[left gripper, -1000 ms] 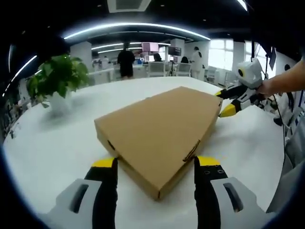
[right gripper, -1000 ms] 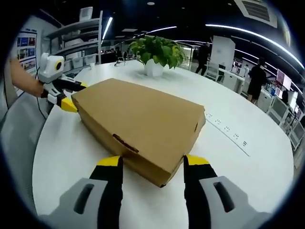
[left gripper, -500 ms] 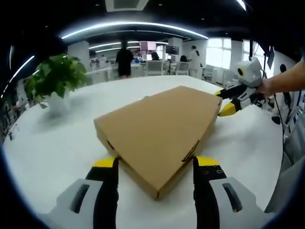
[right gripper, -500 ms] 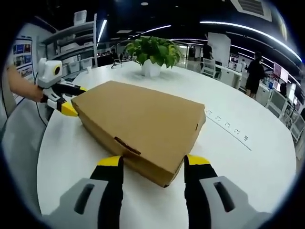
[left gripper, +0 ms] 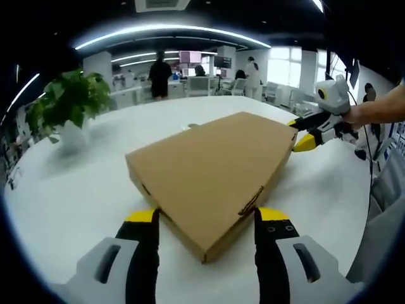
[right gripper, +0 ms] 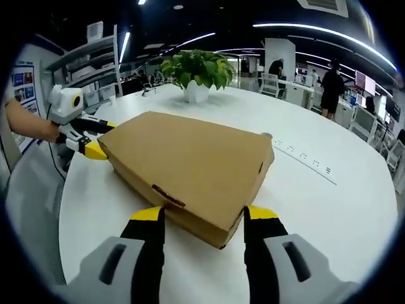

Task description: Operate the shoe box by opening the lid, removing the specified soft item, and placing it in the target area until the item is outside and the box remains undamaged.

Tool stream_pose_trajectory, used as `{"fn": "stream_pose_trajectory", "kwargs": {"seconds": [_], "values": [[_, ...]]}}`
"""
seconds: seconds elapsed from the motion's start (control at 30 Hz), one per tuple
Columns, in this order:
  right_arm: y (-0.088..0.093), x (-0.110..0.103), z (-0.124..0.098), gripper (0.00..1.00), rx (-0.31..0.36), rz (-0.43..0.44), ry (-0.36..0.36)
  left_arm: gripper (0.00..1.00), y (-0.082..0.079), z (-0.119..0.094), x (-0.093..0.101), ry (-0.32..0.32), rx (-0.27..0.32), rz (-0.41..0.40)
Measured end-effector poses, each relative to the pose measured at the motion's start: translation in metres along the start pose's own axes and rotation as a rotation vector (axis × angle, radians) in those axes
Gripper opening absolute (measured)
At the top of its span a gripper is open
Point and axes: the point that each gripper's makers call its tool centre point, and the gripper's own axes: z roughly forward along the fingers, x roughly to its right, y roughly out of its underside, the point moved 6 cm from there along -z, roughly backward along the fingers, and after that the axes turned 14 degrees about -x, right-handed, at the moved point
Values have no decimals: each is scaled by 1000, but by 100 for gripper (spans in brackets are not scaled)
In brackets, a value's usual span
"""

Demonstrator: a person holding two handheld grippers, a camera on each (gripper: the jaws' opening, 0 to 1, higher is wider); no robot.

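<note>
- Open-plan office; round white table (left gripper: 69, 190).
- Closed cardboard shoe box (left gripper: 215, 168) flat on table, near a potted plant (left gripper: 66, 104).
- Left gripper (left gripper: 205, 218): jaws spread wide, straddling one box corner, holding nothing.
- Right gripper (right gripper: 199, 215): likewise at the opposite corner.
- Right gripper view adds table sockets (right gripper: 307, 164).

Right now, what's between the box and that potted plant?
Nothing: bare white table lies between the box and the plant, seen in the left gripper view.
</note>
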Motion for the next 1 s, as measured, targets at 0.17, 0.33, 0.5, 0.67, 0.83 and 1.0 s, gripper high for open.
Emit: {"fn": "stream_pose_trajectory", "kwargs": {"seconds": [0.17, 0.33, 0.5, 0.67, 0.83, 1.0], "values": [[2, -11, -2, 45, -1, 29, 5, 60, 3, -4, -5, 19, -11, 18], [4, -21, -4, 44, -6, 42, 8, 60, 7, -8, -10, 38, -22, 39], [7, -32, -5, 43, -3, 60, 17, 60, 10, -12, -15, 55, -34, 56], [8, -44, -5, 43, -2, 77, 24, 60, 14, -16, -21, 72, -49, 75], [10, -57, -6, 41, -1, 83, 28, 60, 18, -21, -27, 85, -67, 94], [11, -71, -6, 40, -2, 81, 32, 61, 23, -26, -32, 79, -82, 118]]}}
